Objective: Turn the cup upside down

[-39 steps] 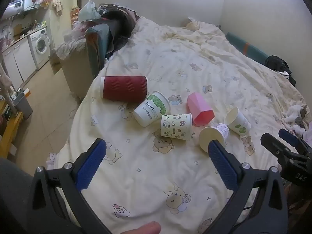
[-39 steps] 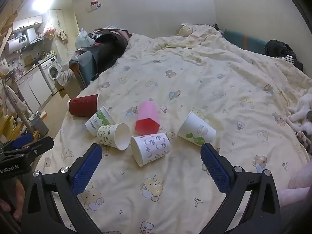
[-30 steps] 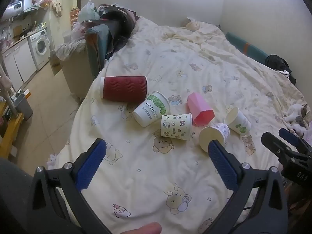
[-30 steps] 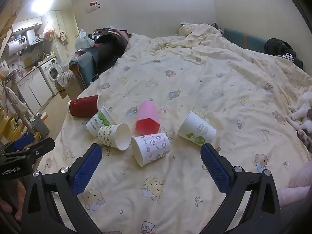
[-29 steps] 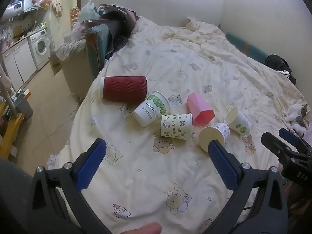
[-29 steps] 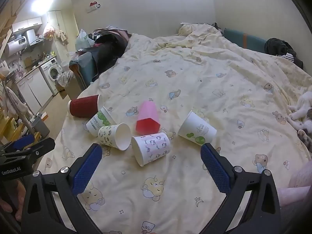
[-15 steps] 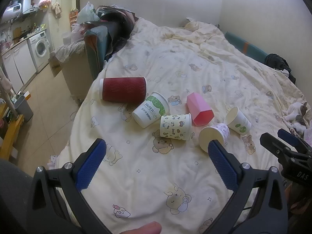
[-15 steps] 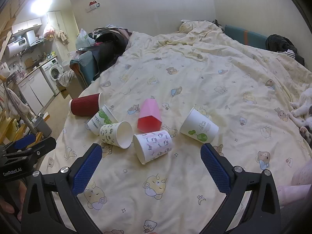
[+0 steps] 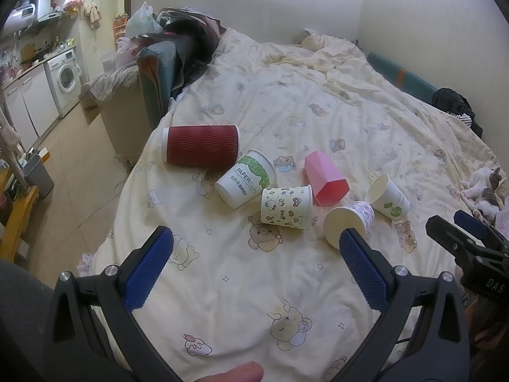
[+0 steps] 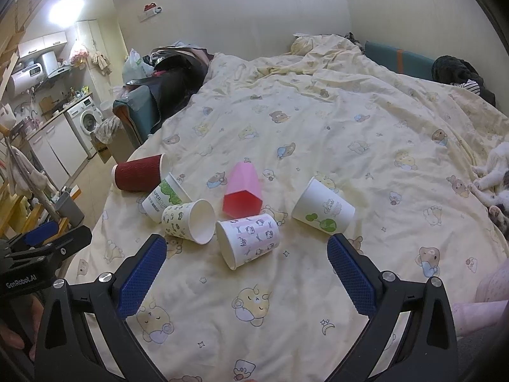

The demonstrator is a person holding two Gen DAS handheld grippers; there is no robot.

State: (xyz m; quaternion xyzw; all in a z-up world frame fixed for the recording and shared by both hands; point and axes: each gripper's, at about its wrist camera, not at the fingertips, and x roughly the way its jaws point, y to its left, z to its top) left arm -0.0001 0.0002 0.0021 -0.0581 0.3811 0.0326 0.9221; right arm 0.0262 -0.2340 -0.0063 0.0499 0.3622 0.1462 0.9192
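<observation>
Several cups lie on their sides in a cluster on the bear-print quilt point(image 9: 241, 280): a dark red ribbed cup point(image 9: 201, 146), a white and green cup point(image 9: 246, 182), a yellow patterned cup point(image 9: 286, 207), a pink faceted cup point(image 9: 324, 180), a pink-print cup point(image 9: 348, 222) and a white cup with a green sprout point(image 9: 388, 198). My left gripper point(image 9: 254, 248) is open and empty, hovering before the cluster. My right gripper point(image 10: 243, 254) is open and empty, just before the pink-print cup point(image 10: 249, 238). The pink faceted cup point(image 10: 243, 192) and sprout cup point(image 10: 323, 211) lie beyond.
The bed's left edge drops to a tiled floor point(image 9: 73, 172) with a bin point(image 9: 38, 175) and a washing machine point(image 9: 65, 78). A teal chair piled with clothes point(image 9: 165, 63) stands by the bed. A cat point(image 10: 491, 178) lies on the quilt at the right.
Both grippers have edged slightly forward toward the cups and stay open. The cups have not moved.
</observation>
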